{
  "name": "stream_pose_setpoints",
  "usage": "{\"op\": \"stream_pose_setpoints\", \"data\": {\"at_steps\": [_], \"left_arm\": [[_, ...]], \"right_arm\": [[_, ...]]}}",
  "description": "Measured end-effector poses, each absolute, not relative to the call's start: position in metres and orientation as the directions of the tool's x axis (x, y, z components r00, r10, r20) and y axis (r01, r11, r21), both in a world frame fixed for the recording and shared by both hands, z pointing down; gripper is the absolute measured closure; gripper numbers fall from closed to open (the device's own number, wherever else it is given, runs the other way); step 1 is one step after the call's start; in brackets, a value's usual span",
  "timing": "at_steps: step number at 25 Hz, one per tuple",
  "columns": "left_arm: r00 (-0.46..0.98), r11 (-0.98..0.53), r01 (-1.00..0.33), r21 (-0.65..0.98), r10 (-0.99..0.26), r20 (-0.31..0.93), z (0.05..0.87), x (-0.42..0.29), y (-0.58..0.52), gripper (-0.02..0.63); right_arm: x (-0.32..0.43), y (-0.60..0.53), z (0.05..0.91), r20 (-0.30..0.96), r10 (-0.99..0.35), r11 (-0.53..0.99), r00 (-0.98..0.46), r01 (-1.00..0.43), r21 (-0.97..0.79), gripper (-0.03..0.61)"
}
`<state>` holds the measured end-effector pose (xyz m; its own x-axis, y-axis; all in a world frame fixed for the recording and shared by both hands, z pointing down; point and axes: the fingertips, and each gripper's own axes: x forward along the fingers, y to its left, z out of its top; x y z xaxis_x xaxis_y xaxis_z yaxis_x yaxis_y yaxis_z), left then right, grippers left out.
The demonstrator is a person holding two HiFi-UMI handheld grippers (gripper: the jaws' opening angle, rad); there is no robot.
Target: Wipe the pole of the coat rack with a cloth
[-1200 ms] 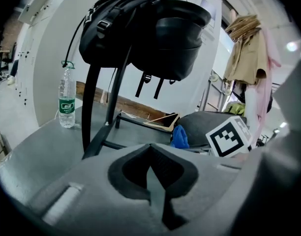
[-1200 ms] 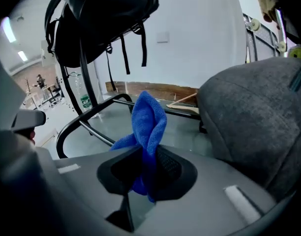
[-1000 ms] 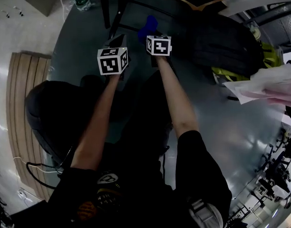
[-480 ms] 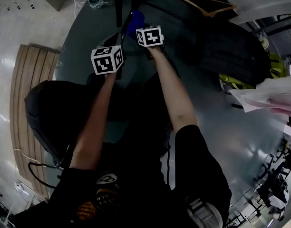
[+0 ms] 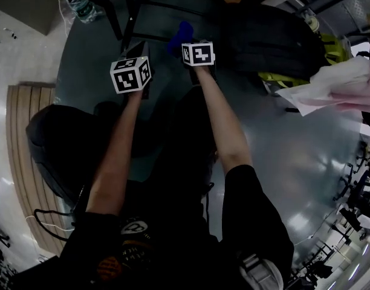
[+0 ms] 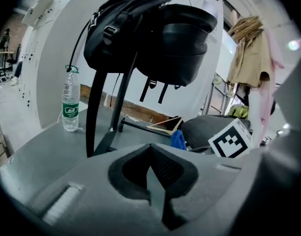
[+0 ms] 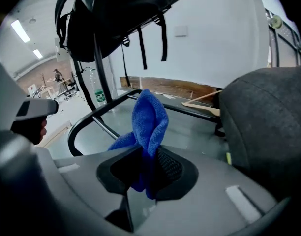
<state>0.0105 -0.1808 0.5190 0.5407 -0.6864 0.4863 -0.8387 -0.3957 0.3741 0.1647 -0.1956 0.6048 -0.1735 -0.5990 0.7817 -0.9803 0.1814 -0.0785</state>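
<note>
The coat rack's black pole rises from a base of black tubes, with a black backpack hanging on it. In the head view the pole's foot lies just ahead of both grippers. My right gripper is shut on a blue cloth, which sticks up out of the jaws, a little right of the pole. The cloth shows beyond the right gripper's marker cube. My left gripper is shut with nothing in it, near the base tubes.
A water bottle stands on the grey floor left of the rack. A wooden hanger lies behind the base. A dark grey cushion fills the right side. A wooden platform lies at the left, pale clothes at the right.
The head view has swung about. Half a second ago the cloth was up against the pole; now it sits slightly to the right of it. Both grippers hold the same stance.
</note>
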Motion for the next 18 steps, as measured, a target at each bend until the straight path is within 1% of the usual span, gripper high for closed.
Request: {"op": "stream_pose_setpoints", "data": {"at_steps": [4, 7, 9, 14, 18], "left_arm": [[0.575, -0.437, -0.817, 0.376, -0.66, 0.483, 0.523, 0.036, -0.176, 0.611], [0.584, -0.443, -0.811, 0.382, -0.651, 0.485, 0.524, 0.045, -0.173, 0.611], [0.587, -0.443, -0.809, 0.387, -0.65, 0.483, 0.525, 0.046, -0.172, 0.611], [0.571, -0.416, -0.819, 0.395, -0.663, 0.485, 0.528, 0.036, -0.173, 0.611], [0.547, -0.393, -0.834, 0.387, -0.682, 0.486, 0.526, 0.018, -0.177, 0.611]], "right_arm": [[0.225, -0.17, 0.605, 0.817, -0.576, 0.024, -0.009, -1.0, 0.006, 0.494], [0.236, -0.166, 0.602, 0.818, -0.573, 0.019, 0.054, -0.997, 0.079, 0.497], [0.234, -0.166, 0.601, 0.812, -0.58, 0.031, 0.059, -0.995, 0.095, 0.5], [0.224, -0.174, 0.603, 0.792, -0.61, 0.04, 0.029, -0.997, 0.068, 0.505], [0.187, -0.19, 0.603, 0.772, -0.633, 0.11, -0.049, -0.993, 0.028, 0.505]]}}
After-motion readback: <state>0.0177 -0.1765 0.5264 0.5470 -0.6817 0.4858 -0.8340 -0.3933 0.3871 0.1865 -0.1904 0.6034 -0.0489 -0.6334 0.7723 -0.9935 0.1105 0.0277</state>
